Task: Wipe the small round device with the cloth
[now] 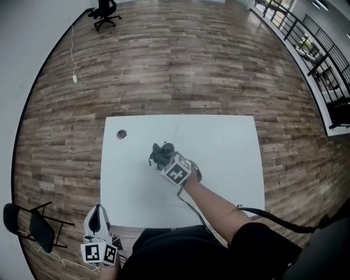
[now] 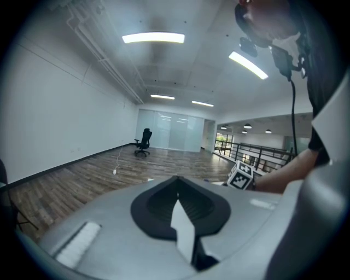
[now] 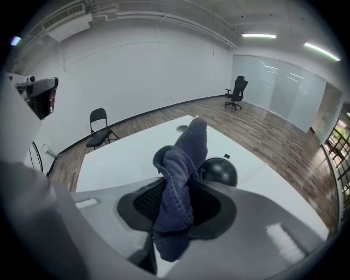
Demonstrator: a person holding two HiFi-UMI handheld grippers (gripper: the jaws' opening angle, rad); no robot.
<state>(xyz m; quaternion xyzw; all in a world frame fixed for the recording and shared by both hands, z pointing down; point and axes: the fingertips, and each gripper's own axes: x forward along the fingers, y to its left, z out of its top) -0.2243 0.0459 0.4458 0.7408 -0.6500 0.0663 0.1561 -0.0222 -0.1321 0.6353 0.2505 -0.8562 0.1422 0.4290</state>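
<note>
The right hand-held gripper (image 3: 176,206) pinches the blue cloth (image 3: 179,175) just beside the small round device (image 3: 221,171) mid-desk (image 1: 229,143). Nothing steadies the device, so a hard swipe could shove it away. The left hand-held gripper (image 2: 178,214) hangs aside, pressed together and empty.

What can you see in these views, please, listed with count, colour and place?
table: one, white, on the wood floor
small round device: one, black, mid-table, right by the cloth
cloth: one, dark blue, clamped in the right tongs
round grommet: one, grey, table's far left
office chair: one, black, far end of room
folding chair: one, black, left of table
railing: one, black, far right
left tongs: one, grey, shut and empty, off the table's near-left corner
right tongs: one, grey, over mid-table
</note>
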